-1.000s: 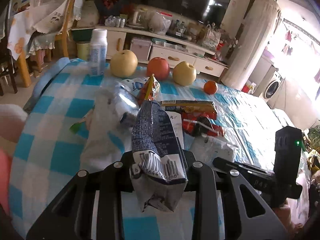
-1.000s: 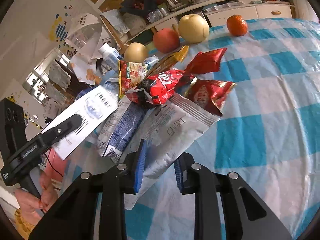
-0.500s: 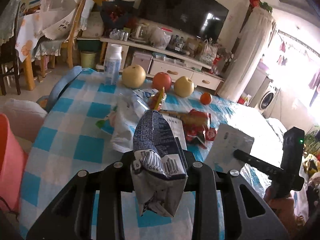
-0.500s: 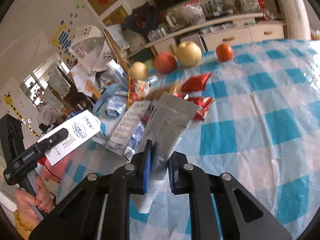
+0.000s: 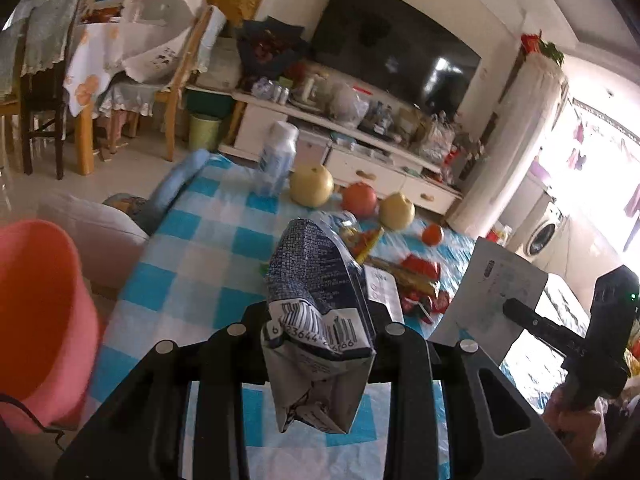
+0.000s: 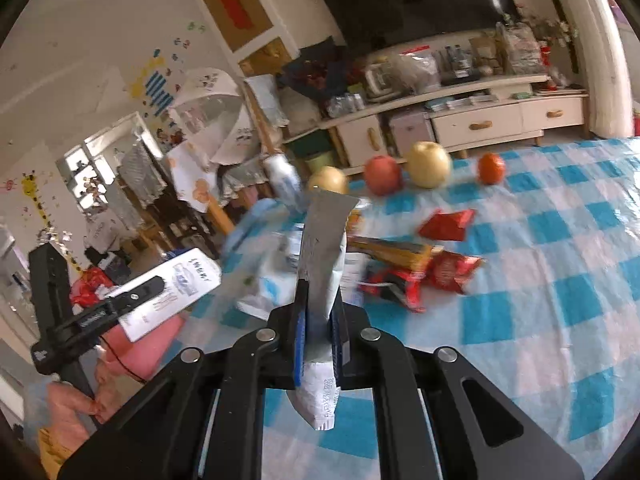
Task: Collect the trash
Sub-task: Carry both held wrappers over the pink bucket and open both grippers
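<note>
Trash wrappers are held clear above the checked surface (image 5: 192,248): the left gripper (image 5: 320,344) jaws clamp a crumpled blue carton (image 5: 316,292) and the right gripper (image 6: 320,328) jaws pinch a silver pouch (image 6: 324,240), with red snack packets (image 6: 448,268) lying near the fruit (image 6: 428,164).

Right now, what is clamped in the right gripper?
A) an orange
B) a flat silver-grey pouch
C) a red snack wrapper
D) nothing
B: in the right wrist view the right gripper is shut on the silver-grey pouch, which stands up above the checked tablecloth.
</note>
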Demonstrator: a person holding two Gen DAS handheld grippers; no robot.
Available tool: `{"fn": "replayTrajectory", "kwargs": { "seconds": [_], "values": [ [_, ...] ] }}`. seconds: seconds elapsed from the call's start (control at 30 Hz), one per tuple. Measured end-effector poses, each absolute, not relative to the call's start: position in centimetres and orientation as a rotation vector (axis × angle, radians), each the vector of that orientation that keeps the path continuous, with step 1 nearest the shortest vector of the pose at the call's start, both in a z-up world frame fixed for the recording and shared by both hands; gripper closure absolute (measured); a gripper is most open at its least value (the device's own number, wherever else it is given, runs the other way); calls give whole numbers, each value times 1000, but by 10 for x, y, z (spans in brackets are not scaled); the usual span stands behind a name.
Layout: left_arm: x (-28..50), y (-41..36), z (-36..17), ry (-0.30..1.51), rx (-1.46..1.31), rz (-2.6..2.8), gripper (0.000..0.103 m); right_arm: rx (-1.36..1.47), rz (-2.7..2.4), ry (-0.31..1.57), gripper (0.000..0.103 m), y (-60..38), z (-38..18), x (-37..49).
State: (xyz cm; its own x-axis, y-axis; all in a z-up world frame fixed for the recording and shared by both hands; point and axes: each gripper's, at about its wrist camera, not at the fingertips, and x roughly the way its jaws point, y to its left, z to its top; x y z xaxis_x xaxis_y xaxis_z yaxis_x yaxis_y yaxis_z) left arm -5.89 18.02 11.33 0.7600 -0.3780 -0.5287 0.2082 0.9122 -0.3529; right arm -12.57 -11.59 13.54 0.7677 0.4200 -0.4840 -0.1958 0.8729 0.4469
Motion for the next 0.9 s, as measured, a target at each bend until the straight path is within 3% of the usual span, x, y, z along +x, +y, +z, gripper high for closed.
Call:
{"fn": "replayTrajectory", "kwargs": {
  "seconds": [0.47,0.73,0.77,0.83,0.9],
  "values": [
    [-78,335,126,507,-465,-5,71,383,769,642,92,101,182,-86],
    [-69,392,107,528,-518,143,69,281,808,682,90,219,170,-55],
    [-68,397,105,532,-521,171,66,275,805,705,89,228,164,-51],
    [-69,403,104,527,-519,219,31,266,787,755,79,239,148,-43],
    [-73,407,105,505,-500,264,18,254,747,769,52,241,134,-46]
  ]
}}
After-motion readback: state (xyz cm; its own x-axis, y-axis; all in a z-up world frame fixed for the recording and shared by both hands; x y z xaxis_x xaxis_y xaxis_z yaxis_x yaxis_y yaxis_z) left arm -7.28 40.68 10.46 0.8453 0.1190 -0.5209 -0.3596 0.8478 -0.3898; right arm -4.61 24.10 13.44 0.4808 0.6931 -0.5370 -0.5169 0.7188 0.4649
